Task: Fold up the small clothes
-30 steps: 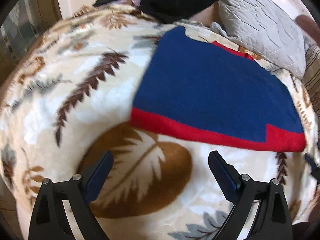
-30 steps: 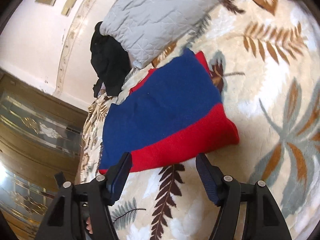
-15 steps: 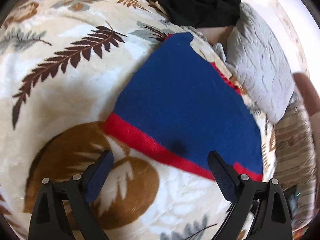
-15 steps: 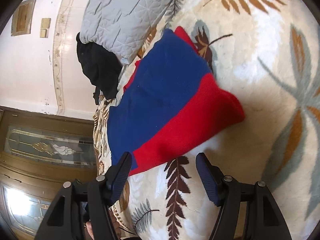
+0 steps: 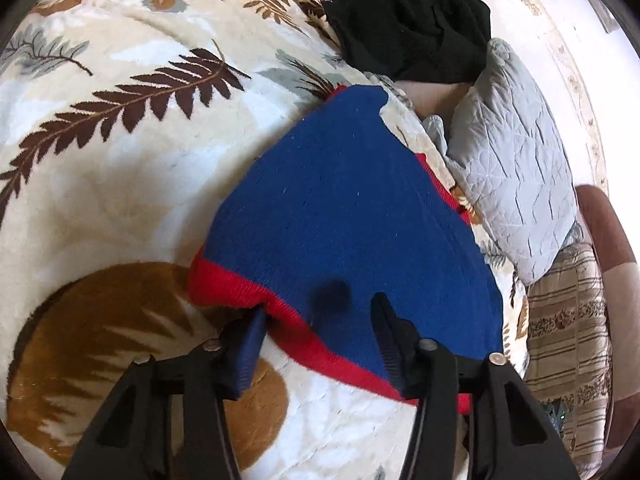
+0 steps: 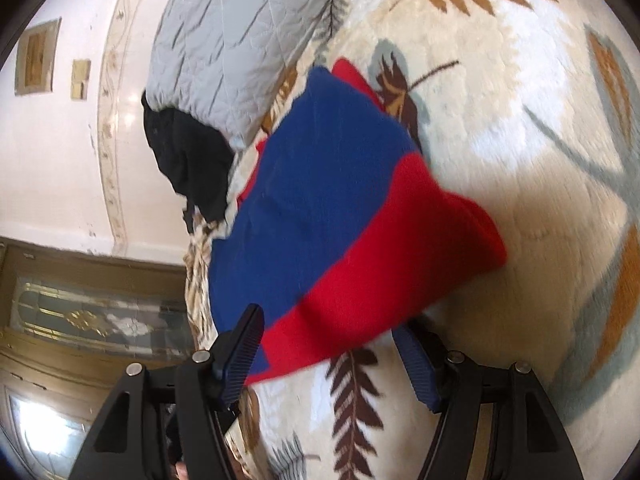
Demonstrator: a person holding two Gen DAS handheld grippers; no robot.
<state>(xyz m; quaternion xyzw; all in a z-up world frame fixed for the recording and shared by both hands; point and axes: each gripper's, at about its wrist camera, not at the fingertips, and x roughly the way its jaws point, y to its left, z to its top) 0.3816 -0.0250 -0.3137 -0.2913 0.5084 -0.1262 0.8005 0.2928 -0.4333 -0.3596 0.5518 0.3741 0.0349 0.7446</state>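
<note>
Blue knit with a red border forms the garment (image 5: pixel 352 216), which lies flat on the leaf-patterned blanket (image 5: pixel 120 168) covering the bed.

Left wrist view:
- The left tool (image 5: pixel 320 312) sits at the near edge of the garment, with its jaws closing.
- The red hem (image 5: pixel 240 288) lies between the two fingers. One finger is at the lifted hem edge; the other rests over the blue fabric.
- The pads do not yet visibly press the cloth from both sides, so the tool reads as released.
- A dark spot (image 5: pixel 330 294) marks the blue fabric just beyond the fingertips.
- A black garment (image 5: pixel 408 20) lies heaped at the far end of the bed.
- A grey quilted pillow (image 5: pixel 516 168) lies to the right of the blue garment, beside it.

Right wrist view:
- The right tool (image 6: pixel 328 328) is at the wide red band (image 6: pixel 400 280) of the same garment (image 6: pixel 320 184).
- Its jaws stand apart with the red edge between them. The fabric edge is raised over the right finger.
- No pinch is visible; the tool is released.
- The picture is slightly blurred.
</note>
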